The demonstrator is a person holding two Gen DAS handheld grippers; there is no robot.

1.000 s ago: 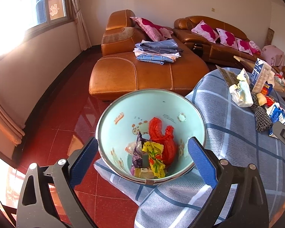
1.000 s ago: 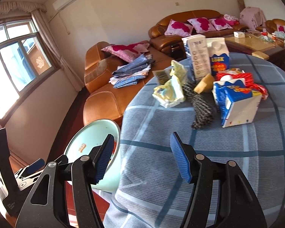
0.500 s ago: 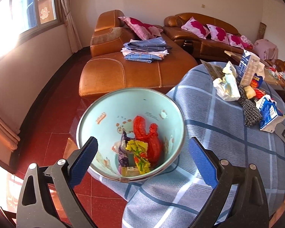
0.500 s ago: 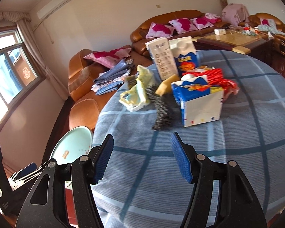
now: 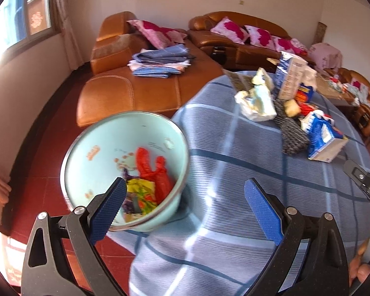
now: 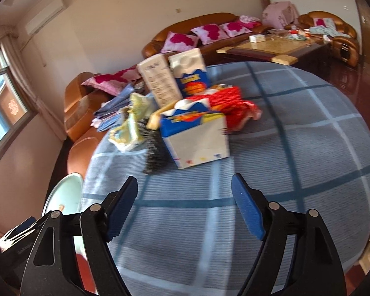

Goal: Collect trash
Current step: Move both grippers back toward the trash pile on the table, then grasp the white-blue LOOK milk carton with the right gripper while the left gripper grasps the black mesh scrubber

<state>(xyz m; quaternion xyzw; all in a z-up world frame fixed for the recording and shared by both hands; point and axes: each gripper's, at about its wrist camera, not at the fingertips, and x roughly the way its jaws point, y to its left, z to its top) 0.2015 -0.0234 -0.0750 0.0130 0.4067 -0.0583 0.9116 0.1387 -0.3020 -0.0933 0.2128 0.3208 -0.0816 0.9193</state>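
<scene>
Left tool (image 5: 182,197): jaws spread wide, nothing between the blue pads. It hangs over the near left edge of the bench (image 5: 234,197), a round top under a blue checked cloth.

Pale blue bin (image 5: 98,162): stands on the red floor just beside the bench's left edge, rim against the hanging cloth. Inside lie a red plastic bag (image 5: 157,172) and a yellow printed wrapper (image 5: 143,190), plus other scraps too blurred to name.

Right tool (image 6: 184,194): jaws have just been opening and now stand wide, empty, pointed across the bench toward the trash pile.

Trash pile, far middle of the bench, well apart from both tools:
- blue and white carton on its side (image 6: 197,138), nearest
- dark mesh scrubber (image 6: 155,153) touching its left side
- crumpled pale wrapper (image 6: 128,128) further left
- red wrapper (image 6: 234,106) to the right
- two upright cartons behind, one white (image 6: 160,81), one blue-fronted (image 6: 191,79)

Brown leather sofa (image 5: 140,86) beyond the bench, folded cloths on its seat.
</scene>
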